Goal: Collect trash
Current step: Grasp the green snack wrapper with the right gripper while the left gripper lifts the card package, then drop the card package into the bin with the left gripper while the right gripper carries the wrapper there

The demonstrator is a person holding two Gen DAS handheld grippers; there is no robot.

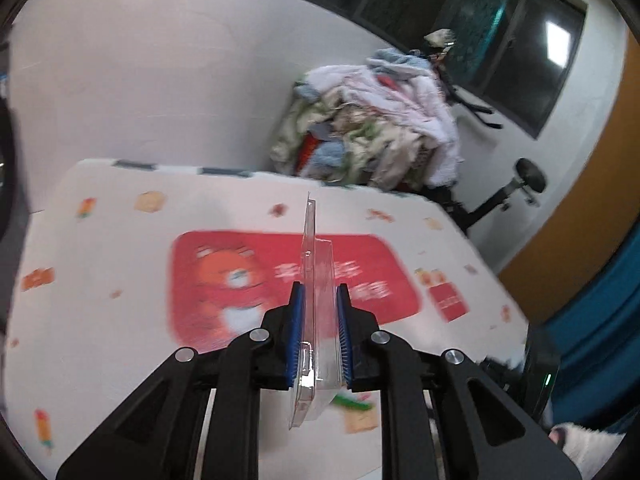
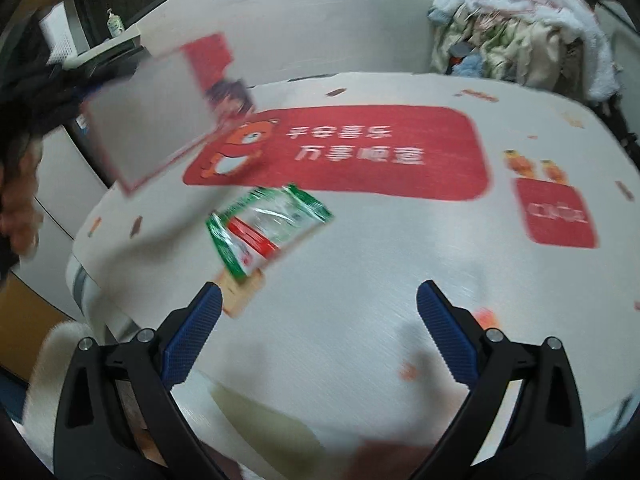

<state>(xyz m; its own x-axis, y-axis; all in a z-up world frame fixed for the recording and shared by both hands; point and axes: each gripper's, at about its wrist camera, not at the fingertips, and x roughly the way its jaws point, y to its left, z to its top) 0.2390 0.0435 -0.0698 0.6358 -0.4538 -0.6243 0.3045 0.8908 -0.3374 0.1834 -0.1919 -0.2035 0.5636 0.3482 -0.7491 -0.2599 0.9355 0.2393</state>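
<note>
My left gripper is shut on a clear plastic blister pack, held edge-on and lifted above the table. In the right wrist view the same pack hangs blurred at the upper left, showing a grey face with a red border. A green, red and white foil wrapper lies flat on the tablecloth, and a sliver of it shows under the left fingers. My right gripper stands open over the cloth, just this side of the wrapper, with nothing between its blue pads.
The table wears a white cloth with a red bear panel and small prints. Behind it a chair is heaped with clothes, under a dark window. A bottle stands on a shelf at the far left. A fluffy white sleeve is beside the right gripper.
</note>
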